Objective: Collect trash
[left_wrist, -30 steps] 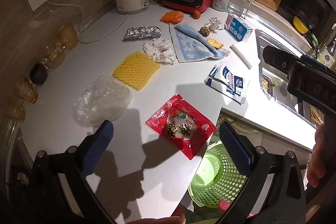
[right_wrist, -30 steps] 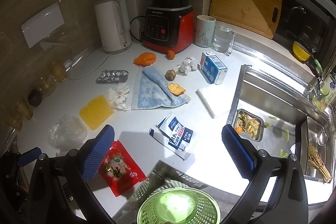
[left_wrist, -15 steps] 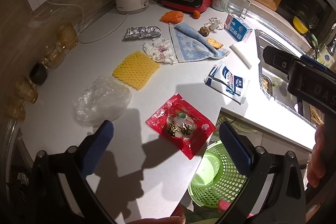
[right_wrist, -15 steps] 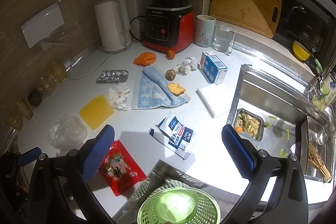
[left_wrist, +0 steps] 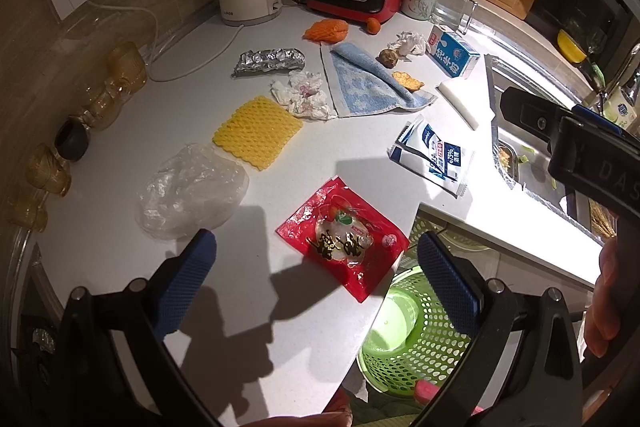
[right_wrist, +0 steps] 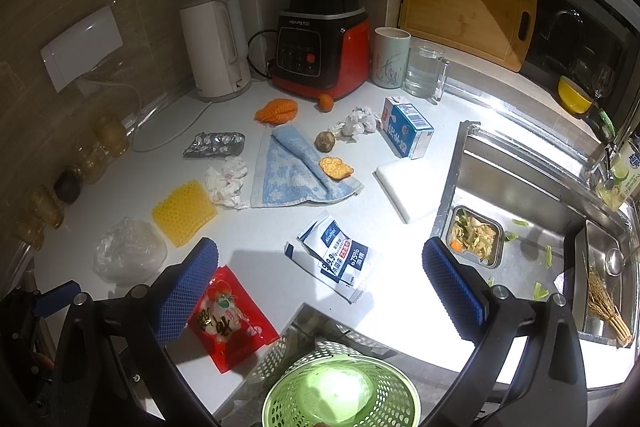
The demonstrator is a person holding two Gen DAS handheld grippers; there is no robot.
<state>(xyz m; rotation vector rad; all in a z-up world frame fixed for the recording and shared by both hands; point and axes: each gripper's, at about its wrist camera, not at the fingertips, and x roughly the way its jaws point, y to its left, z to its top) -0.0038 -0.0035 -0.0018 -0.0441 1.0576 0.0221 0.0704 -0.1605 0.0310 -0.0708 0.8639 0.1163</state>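
A red snack wrapper (left_wrist: pixel 344 247) lies near the counter's front edge, just ahead of my open left gripper (left_wrist: pixel 316 279). A green mesh basket (left_wrist: pixel 408 331) sits below the counter edge. My right gripper (right_wrist: pixel 320 291) hangs open above the basket (right_wrist: pixel 340 391), with a white-blue wipes packet (right_wrist: pixel 336 255) ahead of it. Other litter on the counter: clear plastic bag (left_wrist: pixel 192 187), yellow foam net (left_wrist: pixel 256 131), crumpled tissue (left_wrist: pixel 304 95), foil wrapper (left_wrist: pixel 268 61), orange foam net (left_wrist: pixel 326 29), milk carton (left_wrist: pixel 452 53). Neither gripper holds anything.
A blue towel (right_wrist: pixel 296 171), kettle (right_wrist: pixel 216 47), red blender (right_wrist: pixel 320 27), mug (right_wrist: pixel 392 57) and glass jug (right_wrist: pixel 426 73) stand at the back. The sink (right_wrist: pixel 520 195) with food scraps is on the right. Amber glasses (left_wrist: pixel 100 99) line the left wall.
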